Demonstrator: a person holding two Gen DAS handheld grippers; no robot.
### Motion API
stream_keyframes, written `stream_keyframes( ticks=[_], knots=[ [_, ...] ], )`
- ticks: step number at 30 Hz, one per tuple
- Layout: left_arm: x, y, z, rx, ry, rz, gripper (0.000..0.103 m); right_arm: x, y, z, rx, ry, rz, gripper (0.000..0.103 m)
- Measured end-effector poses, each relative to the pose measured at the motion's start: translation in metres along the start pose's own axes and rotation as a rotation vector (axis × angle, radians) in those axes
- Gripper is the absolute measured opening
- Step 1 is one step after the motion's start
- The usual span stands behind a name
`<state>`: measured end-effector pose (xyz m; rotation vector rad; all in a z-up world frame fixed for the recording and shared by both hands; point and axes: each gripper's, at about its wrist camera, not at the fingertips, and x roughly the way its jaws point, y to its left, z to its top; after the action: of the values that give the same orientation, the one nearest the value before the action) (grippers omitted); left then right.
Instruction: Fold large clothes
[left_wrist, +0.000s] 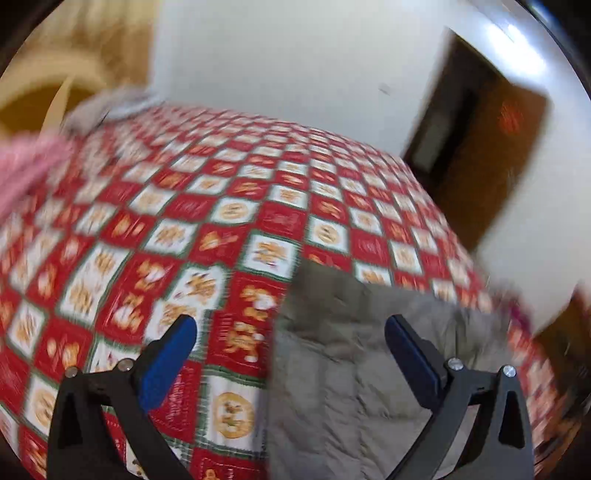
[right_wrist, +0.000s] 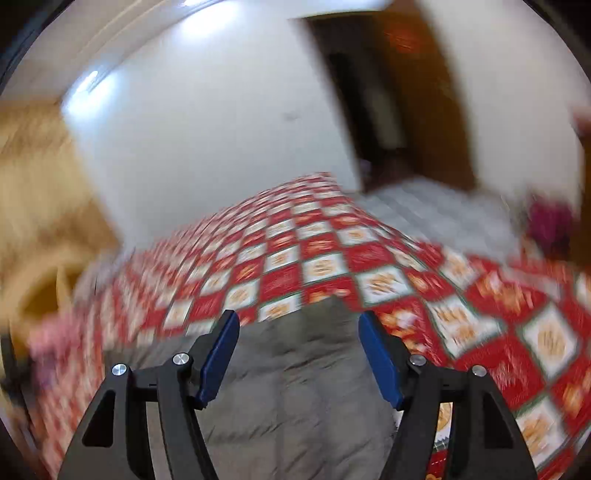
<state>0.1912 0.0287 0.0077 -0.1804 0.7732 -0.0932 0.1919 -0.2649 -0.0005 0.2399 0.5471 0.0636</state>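
My left gripper (left_wrist: 290, 339) is hovering with its blue pads (left_wrist: 166, 363) spread wide, holding nothing; my right gripper (right_wrist: 298, 345) is likewise gaping and empty. The grey quilted jacket (left_wrist: 354, 369) is lying flat on the red-and-white checked bedspread (left_wrist: 229, 206), at the near edge. In the right wrist view the jacket (right_wrist: 295, 387) is running lengthwise away from me, its far end pointing toward the white wall (right_wrist: 207, 147). Its near end is being cut off by the frame and partly hidden behind my fingers. Motion blur is smearing both views, so seams and fastenings are hard to make out. A pink garment (left_wrist: 26, 170) is showing at far left, indistinct.
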Motion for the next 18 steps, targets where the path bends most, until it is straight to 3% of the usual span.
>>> stream_keyframes(
  ticks=[3,5,6,7,12,15,18],
  knots=[
    [0.035,-0.057,-0.001,0.097,-0.043,0.095,0.103,0.025,0.055,0.002,-0.193,0.032,-0.014,0.058],
    [0.063,-0.077,0.001,0.135,-0.050,0.107,0.103,0.063,0.073,0.004,-0.239,0.099,-0.019,0.044],
    [0.083,-0.091,0.001,0.164,-0.025,0.123,0.103,0.083,0.076,0.003,-0.234,0.140,-0.021,0.030],
    [0.100,-0.101,0.001,0.189,0.004,0.142,0.103,0.110,0.077,0.000,-0.213,0.188,-0.027,0.023],
    [0.157,-0.109,-0.021,0.242,0.069,0.242,0.103,0.165,0.063,-0.035,-0.144,0.238,-0.049,0.022],
    [0.160,-0.090,-0.026,0.137,0.068,0.171,0.103,0.177,0.052,-0.051,-0.109,0.228,-0.046,0.022],
    [0.162,-0.087,-0.032,0.103,0.030,0.145,0.103,0.186,0.053,-0.058,-0.118,0.212,-0.068,0.020]
  ],
)
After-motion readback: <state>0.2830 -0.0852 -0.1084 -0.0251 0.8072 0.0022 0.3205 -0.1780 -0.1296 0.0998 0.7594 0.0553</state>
